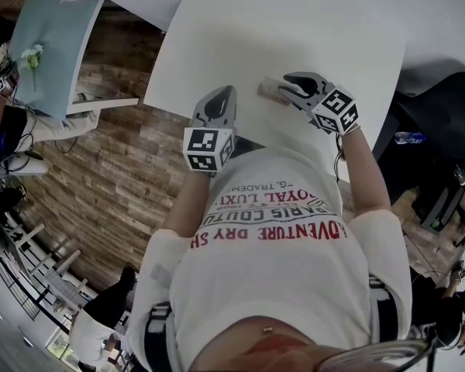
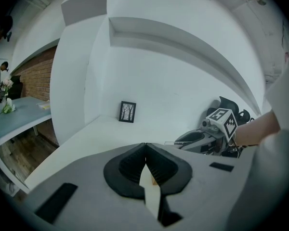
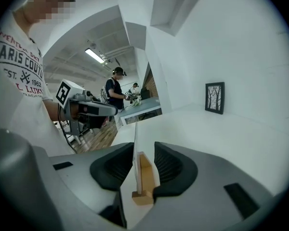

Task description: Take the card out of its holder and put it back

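Note:
A small wooden holder (image 3: 146, 176) lies on the white table (image 1: 294, 29), and a thin clear card (image 3: 135, 138) stands upright in its slot. My right gripper (image 3: 143, 146) is open around them: the card sits close to the left pad and the right pad stands apart from the wood. From the head view the holder (image 1: 270, 90) shows just left of the right gripper (image 1: 288, 90). My left gripper (image 1: 226, 93) hovers at the table's near edge, to the left of the holder. Its jaws (image 2: 145, 146) meet at the tips with nothing between them.
A small black-framed picture (image 3: 215, 97) leans against the white wall at the far side of the table (image 2: 127, 111). A pale blue table with flowers (image 1: 50, 37) stands across the wooden floor at the left. Other people stand beyond it (image 3: 116, 88).

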